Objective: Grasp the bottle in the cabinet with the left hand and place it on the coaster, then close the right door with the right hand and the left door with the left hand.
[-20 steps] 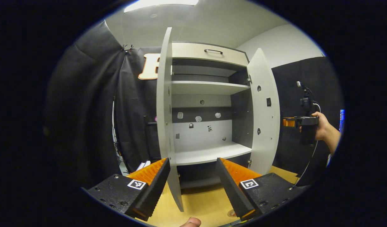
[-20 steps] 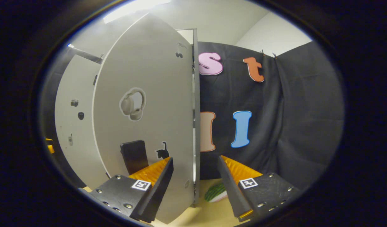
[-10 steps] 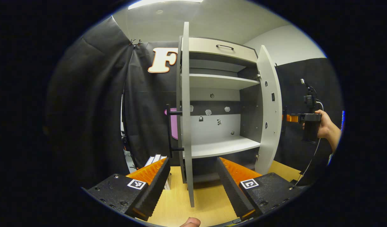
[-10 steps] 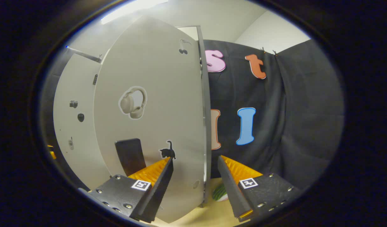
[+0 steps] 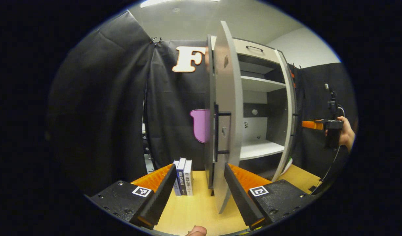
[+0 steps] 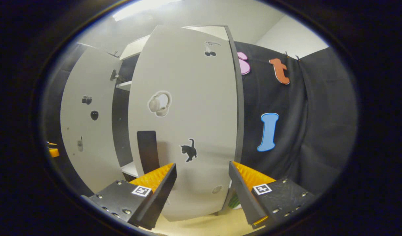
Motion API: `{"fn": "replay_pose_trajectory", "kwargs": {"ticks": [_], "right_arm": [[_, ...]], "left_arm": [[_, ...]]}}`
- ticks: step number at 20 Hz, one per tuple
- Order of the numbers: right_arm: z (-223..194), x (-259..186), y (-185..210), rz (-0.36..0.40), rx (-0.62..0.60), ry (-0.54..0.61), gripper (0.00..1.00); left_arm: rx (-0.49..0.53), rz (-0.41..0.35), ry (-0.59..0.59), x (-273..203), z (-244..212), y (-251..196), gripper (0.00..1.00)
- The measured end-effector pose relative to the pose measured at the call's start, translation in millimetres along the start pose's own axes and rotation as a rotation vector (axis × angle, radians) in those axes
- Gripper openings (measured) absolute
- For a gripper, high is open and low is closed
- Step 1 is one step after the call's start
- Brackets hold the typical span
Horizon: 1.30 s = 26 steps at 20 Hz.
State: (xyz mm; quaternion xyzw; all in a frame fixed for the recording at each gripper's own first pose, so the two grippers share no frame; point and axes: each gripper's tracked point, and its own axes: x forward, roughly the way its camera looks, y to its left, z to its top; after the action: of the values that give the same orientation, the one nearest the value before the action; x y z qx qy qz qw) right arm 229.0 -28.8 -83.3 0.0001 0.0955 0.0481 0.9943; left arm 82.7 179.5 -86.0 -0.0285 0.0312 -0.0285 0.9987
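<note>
The grey cabinet's left door (image 5: 225, 98) stands open right before my left gripper (image 5: 199, 170), its outer face and black handle (image 5: 220, 132) turned toward me. That gripper is open and holds nothing; the door's lower edge hangs just beside its right finger. The right door (image 5: 288, 114) is seen edge-on, and a hand holds my right gripper (image 5: 308, 124) a little outside it. In the right gripper view, the right gripper (image 6: 202, 183) is open in front of the right door's (image 6: 188, 108) stickered outer face, near its black handle (image 6: 148, 147). The left door's (image 6: 86, 124) inner face shows beyond.
Three upright books (image 5: 184, 177) stand on the wooden table (image 5: 194, 209) left of the cabinet. The cabinet's white shelves (image 5: 260, 149) are bare where visible. A green striped object (image 6: 233, 200) lies on the table behind the right door. Black cloth closes in both sides.
My left gripper has moved left around the left door, from facing the shelves to facing the door's outer handle side. The right door has swung partway toward the cabinet in front of the right gripper.
</note>
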Motion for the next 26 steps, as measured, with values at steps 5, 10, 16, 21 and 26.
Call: {"fn": "replay_pose_trajectory", "kwargs": {"ticks": [5,10,16,21,26], "right_arm": [[-4.5,-45.2,-12.0,-0.037,-0.012,0.016,0.97],[-4.7,-100.5,2.1,0.0,-0.045,-0.019,0.95],[3.6,-163.5,-4.3,0.015,0.056,-0.047,0.95],[1.8,-205.6,-34.2,-0.048,0.078,-0.056,0.97],[-3.3,-234.6,-48.7,-0.063,0.087,-0.068,0.97]], "left_arm": [[-0.011,0.085,0.03,15.8,-7.4,41.9,0.93],[-0.095,0.106,0.018,44.1,5.3,55.0,0.91],[-0.094,0.103,0.006,72.5,31.6,47.3,0.93],[-0.043,0.062,-0.007,90.2,51.1,14.2,0.9],[0.002,0.073,-0.016,88.2,54.7,-18.1,0.88]]}}
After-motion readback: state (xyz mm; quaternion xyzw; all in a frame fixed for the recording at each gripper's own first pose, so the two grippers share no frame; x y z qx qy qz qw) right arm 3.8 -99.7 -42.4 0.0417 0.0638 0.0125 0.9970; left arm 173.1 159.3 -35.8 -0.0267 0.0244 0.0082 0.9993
